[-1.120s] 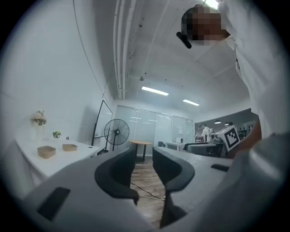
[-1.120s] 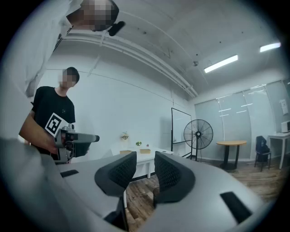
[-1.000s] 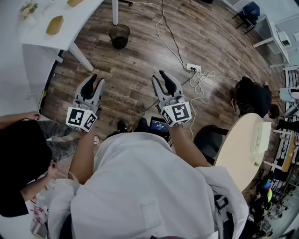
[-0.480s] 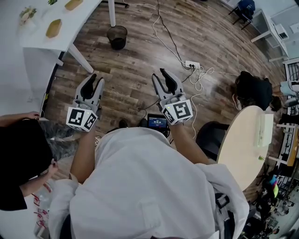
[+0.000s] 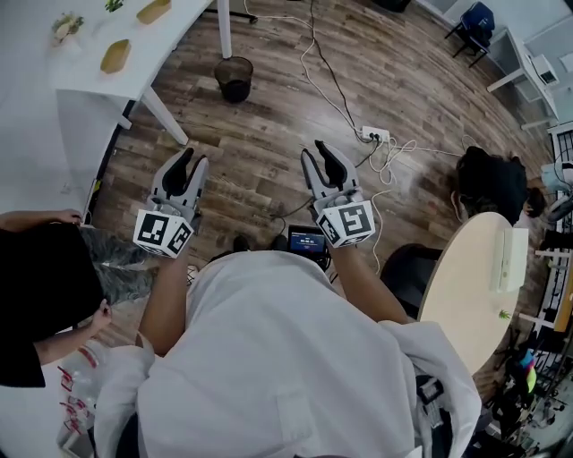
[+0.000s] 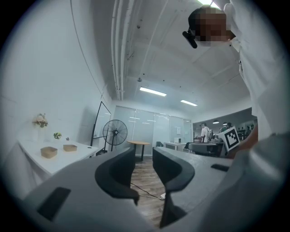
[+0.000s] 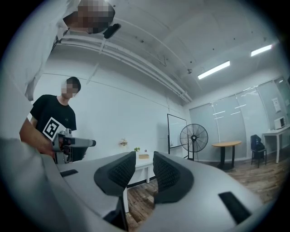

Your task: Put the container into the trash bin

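Observation:
Two tan containers (image 5: 115, 55) (image 5: 154, 11) lie on the white table (image 5: 89, 80) at the far left; in the left gripper view they are the containers (image 6: 49, 152) (image 6: 70, 147). A small black trash bin (image 5: 235, 79) stands on the wood floor beside a table leg. My left gripper (image 5: 188, 163) and right gripper (image 5: 320, 152) are held level side by side, well short of the table and the bin. Both are open with nothing between the jaws, as the left gripper (image 6: 143, 156) and right gripper (image 7: 145, 163) show in their own views. One container (image 7: 144, 156) shows past the right jaws.
A power strip with loose cables (image 5: 372, 134) lies on the floor ahead right. A person in black (image 5: 36, 295) sits close at my left, another (image 5: 488, 183) at the right by a round table (image 5: 474, 277). A standing fan (image 6: 115, 132) is further back.
Both grippers have drifted slightly forward together, jaws unchanged. The table, the bin and the cables have shifted a little in the head view.

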The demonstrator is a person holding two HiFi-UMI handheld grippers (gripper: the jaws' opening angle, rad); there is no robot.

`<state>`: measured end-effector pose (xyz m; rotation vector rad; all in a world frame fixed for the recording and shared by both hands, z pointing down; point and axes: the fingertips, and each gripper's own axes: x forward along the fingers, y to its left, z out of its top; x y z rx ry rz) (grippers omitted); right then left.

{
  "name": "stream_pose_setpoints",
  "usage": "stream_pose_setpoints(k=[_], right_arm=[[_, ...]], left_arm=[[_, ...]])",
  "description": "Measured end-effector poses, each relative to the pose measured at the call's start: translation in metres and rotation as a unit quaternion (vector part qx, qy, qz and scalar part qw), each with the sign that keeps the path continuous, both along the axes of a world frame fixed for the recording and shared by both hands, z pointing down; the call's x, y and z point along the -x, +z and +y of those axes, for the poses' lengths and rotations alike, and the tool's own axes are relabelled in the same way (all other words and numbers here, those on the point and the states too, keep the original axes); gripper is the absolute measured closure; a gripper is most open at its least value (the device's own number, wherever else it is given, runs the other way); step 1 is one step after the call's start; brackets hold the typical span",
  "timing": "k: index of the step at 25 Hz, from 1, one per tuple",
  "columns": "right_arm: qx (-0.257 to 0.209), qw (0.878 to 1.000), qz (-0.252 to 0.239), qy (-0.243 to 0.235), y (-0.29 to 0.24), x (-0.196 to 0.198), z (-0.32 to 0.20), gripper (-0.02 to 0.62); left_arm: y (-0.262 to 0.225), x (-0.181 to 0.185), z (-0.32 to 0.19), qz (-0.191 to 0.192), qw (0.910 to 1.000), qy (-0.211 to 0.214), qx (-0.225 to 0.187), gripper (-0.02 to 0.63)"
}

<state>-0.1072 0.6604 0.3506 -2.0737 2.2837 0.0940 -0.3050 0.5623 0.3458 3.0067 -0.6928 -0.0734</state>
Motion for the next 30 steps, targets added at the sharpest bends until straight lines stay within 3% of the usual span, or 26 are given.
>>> stream_pose_setpoints(k=[14, 30], right_arm=[[-0.012, 1.0, -0.022, -0.006, -0.003, 0.0, -0.005, 0.459], [-0.023, 0.999, -0.04, -0.014, -0.005, -0.032, -0.01, 0.459]], left_arm=[[-0.009, 0.018, 0.0, 0.003, 0.9992, -0.038, -0.008, 0.489], [-0.027, 0.002, 0.001, 0.002, 0.9976, -0.065, -0.022, 0.489]])
